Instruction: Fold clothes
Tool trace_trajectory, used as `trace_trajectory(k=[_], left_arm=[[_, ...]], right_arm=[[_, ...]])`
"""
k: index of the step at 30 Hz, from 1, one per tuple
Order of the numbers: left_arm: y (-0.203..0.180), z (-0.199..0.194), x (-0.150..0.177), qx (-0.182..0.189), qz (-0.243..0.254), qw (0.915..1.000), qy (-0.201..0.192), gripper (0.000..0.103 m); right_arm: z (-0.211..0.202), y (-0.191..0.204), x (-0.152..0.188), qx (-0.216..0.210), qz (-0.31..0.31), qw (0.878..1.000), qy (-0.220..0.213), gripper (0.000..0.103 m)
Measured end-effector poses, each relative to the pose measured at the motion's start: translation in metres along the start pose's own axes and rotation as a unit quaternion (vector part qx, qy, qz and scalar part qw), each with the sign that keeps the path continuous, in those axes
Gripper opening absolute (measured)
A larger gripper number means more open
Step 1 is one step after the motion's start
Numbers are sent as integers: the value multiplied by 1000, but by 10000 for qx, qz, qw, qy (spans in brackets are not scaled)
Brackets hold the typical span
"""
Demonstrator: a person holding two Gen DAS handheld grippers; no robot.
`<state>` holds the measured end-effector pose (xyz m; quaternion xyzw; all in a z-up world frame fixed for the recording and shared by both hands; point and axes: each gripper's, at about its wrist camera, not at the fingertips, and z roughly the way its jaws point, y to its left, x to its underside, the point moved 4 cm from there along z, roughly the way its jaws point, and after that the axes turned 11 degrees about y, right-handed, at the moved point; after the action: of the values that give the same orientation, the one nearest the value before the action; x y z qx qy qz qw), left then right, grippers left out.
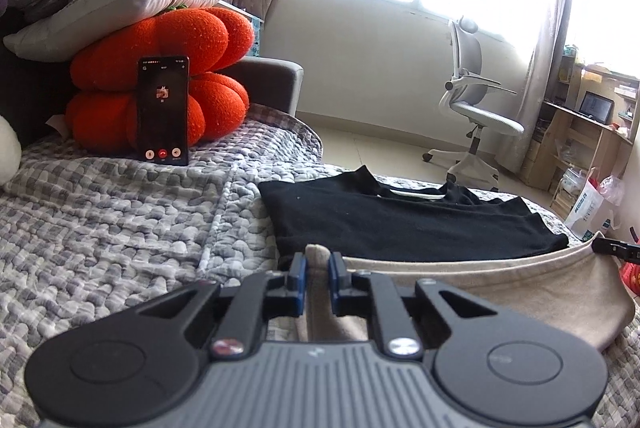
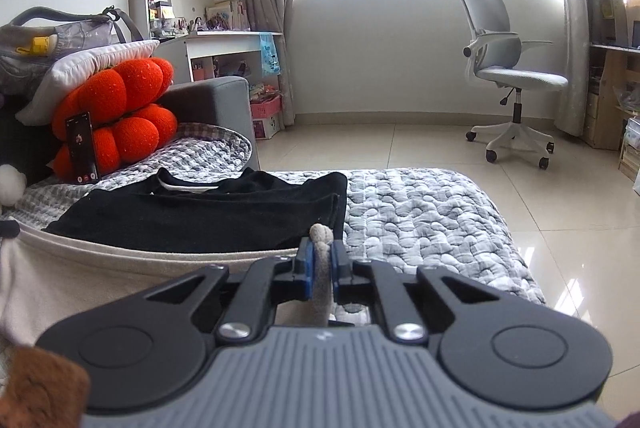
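Observation:
A beige garment [image 1: 500,284] hangs stretched between my two grippers, just above the quilted bed. My left gripper [image 1: 318,264] is shut on its left corner, and a nub of the cloth sticks up between the blue pads. In the right wrist view, my right gripper [image 2: 322,254] is shut on the other corner of the beige garment [image 2: 80,268]. Beyond it, a folded black garment [image 1: 400,216] [image 2: 208,212] lies flat on the bed. The tip of the right gripper [image 1: 614,248] shows at the far right of the left wrist view.
The grey quilted bed cover [image 1: 100,228] [image 2: 420,212] spreads under everything. A phone [image 1: 163,110] leans on orange pumpkin cushions [image 1: 168,68] at the head end, with a pillow and bag on top. A grey office chair [image 2: 508,68] stands on the tiled floor by the window.

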<state>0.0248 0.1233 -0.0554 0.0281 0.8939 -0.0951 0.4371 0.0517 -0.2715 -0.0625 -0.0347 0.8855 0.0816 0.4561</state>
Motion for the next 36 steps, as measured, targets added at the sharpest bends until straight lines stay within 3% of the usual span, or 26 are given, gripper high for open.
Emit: trace_trajectory(k=[6, 10, 15, 17, 24, 30, 36], left_arm=[[0, 29, 6, -309, 138, 9986, 415, 12], [-2, 31, 7, -416, 213, 9980, 432, 17], [-2, 11, 5, -409, 263, 9986, 190, 32], [-5, 0, 5, -348, 349, 9987, 130, 37], [-23, -30, 17, 164, 763, 9969, 131, 38], [-32, -39, 38, 530, 1022, 9929, 285, 38], [-32, -36, 53, 827, 1197, 9887, 351, 38]], right_arm=[[29, -13, 7, -86, 420, 9980, 474, 9], [26, -12, 7, -108, 383, 9979, 517, 10], [11, -4, 2, -60, 106, 9988, 477, 27], [1, 3, 0, -144, -65, 9991, 393, 45], [-5, 59, -7, -914, -921, 9896, 616, 45], [22, 115, -11, -1563, -1461, 9717, 996, 45], [51, 154, -17, -1943, -1832, 9547, 1312, 45]])
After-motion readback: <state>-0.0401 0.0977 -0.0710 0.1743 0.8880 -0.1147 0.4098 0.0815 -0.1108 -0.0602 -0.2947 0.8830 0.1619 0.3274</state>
